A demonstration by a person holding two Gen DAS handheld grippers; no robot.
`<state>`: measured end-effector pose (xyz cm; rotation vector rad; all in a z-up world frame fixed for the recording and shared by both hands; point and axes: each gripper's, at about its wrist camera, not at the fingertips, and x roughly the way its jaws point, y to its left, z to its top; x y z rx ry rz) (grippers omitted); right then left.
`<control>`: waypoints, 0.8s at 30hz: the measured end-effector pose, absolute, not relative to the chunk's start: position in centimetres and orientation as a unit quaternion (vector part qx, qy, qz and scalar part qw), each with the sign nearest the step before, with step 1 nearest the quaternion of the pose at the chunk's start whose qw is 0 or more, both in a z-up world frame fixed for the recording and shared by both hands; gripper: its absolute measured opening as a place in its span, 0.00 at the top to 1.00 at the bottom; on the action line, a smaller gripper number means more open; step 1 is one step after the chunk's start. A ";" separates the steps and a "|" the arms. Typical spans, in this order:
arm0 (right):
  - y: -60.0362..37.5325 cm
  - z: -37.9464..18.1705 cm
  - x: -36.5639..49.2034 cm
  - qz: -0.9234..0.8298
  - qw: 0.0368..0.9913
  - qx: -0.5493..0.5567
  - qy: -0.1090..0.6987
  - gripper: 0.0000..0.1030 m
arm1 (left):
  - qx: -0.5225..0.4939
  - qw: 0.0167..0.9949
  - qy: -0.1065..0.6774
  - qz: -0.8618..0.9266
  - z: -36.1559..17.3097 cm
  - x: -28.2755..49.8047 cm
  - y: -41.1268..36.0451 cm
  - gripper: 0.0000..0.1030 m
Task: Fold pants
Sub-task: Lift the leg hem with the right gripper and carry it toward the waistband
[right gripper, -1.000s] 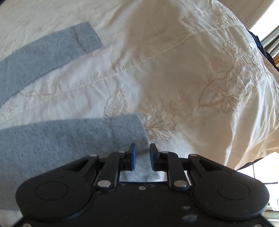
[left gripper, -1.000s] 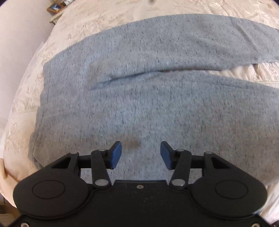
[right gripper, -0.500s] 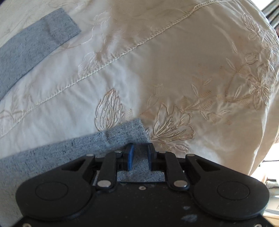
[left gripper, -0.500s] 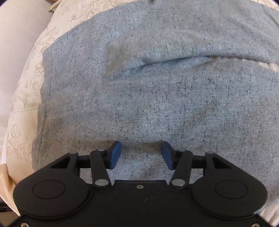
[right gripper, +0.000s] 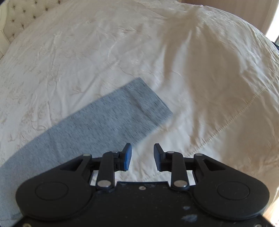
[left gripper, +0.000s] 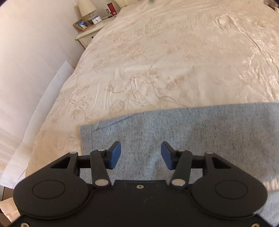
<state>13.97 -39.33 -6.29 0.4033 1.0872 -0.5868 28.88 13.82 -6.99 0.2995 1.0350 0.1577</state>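
The grey pants (left gripper: 183,136) lie flat on the cream embroidered bedspread (left gripper: 157,61). In the left wrist view their waist end fills the lower middle, and my left gripper (left gripper: 140,155) hangs open just above the cloth near its left edge, holding nothing. In the right wrist view one pant leg (right gripper: 97,125) runs from the lower left to its cuff at the centre. My right gripper (right gripper: 142,157) is open and empty over bare bedspread (right gripper: 191,69), just right of that leg.
A nightstand (left gripper: 90,29) with a lamp, a clock and a photo frame stands at the far left by the wall. A tufted headboard (right gripper: 19,12) shows at the far left in the right wrist view. The bed's right edge drops off beside a window.
The right gripper has opened, let go of the pant leg cuff and drawn back. Both grippers have lifted and tilted up, so more bedspread shows. The left gripper stays open.
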 end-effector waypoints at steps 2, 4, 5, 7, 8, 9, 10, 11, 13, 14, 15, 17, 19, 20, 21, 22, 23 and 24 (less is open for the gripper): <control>-39.4 -6.5 17.2 -0.265 0.798 0.180 0.510 0.70 | 0.137 0.855 0.493 0.082 -7.1 30.0 13.8 0.43; -39.7 -6.9 20.2 -0.264 0.797 0.164 0.517 0.70 | 0.133 0.853 0.499 0.080 -7.2 31.0 13.3 0.43; -39.9 -7.1 21.4 -0.267 0.797 0.158 0.519 0.70 | 0.133 0.852 0.501 0.078 -7.3 31.2 13.0 0.43; -40.4 -8.0 23.9 -0.274 0.794 0.152 0.522 0.70 | 0.139 0.849 0.505 0.075 -7.8 31.6 12.5 0.43; -40.6 -8.5 25.2 -0.274 0.792 0.151 0.525 0.70 | 0.141 0.847 0.507 0.075 -8.0 31.7 12.1 0.43; -40.8 -8.8 26.2 -0.275 0.789 0.149 0.529 0.70 | 0.143 0.845 0.509 0.075 -8.3 31.8 11.8 0.43; -41.0 -9.1 26.9 -0.279 0.785 0.148 0.533 0.70 | 0.144 0.843 0.513 0.075 -8.5 31.8 11.6 0.43; -41.4 -9.7 28.0 -0.283 0.783 0.149 0.534 0.70 | 0.142 0.840 0.518 0.073 -8.9 32.0 11.5 0.43; -42.0 -10.8 29.8 -0.290 0.777 0.157 0.536 0.70 | 0.138 0.836 0.527 0.070 -9.4 32.0 11.3 0.43; -42.4 -11.3 30.8 -0.294 0.773 0.163 0.537 0.70 | 0.137 0.833 0.532 0.071 -9.6 32.1 11.2 0.43; -42.7 -11.8 31.7 -0.298 0.770 0.167 0.540 0.70 | 0.136 0.831 0.535 0.073 -9.8 32.1 11.2 0.43; -42.9 -12.6 33.0 -0.304 0.764 0.163 0.545 0.70 | 0.131 0.827 0.542 0.077 -10.3 32.4 11.4 0.43; -42.8 -13.8 34.3 -0.309 0.761 0.145 0.553 0.70 | 0.127 0.823 0.548 0.081 -10.8 32.7 11.5 0.43; -42.7 -14.4 34.7 -0.307 0.760 0.135 0.557 0.70 | 0.126 0.822 0.550 0.083 -11.1 32.9 11.5 0.43; -42.7 -14.9 35.1 -0.307 0.759 0.128 0.559 0.70 | 0.126 0.820 0.552 0.085 -11.4 33.2 11.6 0.43; -42.7 -15.6 35.3 -0.306 0.758 0.123 0.563 0.70 | 0.127 0.819 0.553 0.087 -11.7 33.4 11.7 0.43; -42.7 -16.2 35.4 -0.304 0.754 0.123 0.569 0.70 | 0.128 0.818 0.554 0.089 -11.9 33.6 11.6 0.43; -43.0 -16.9 35.4 -0.304 0.750 0.127 0.573 0.70 | 0.129 0.817 0.555 0.090 -12.1 33.8 11.6 0.43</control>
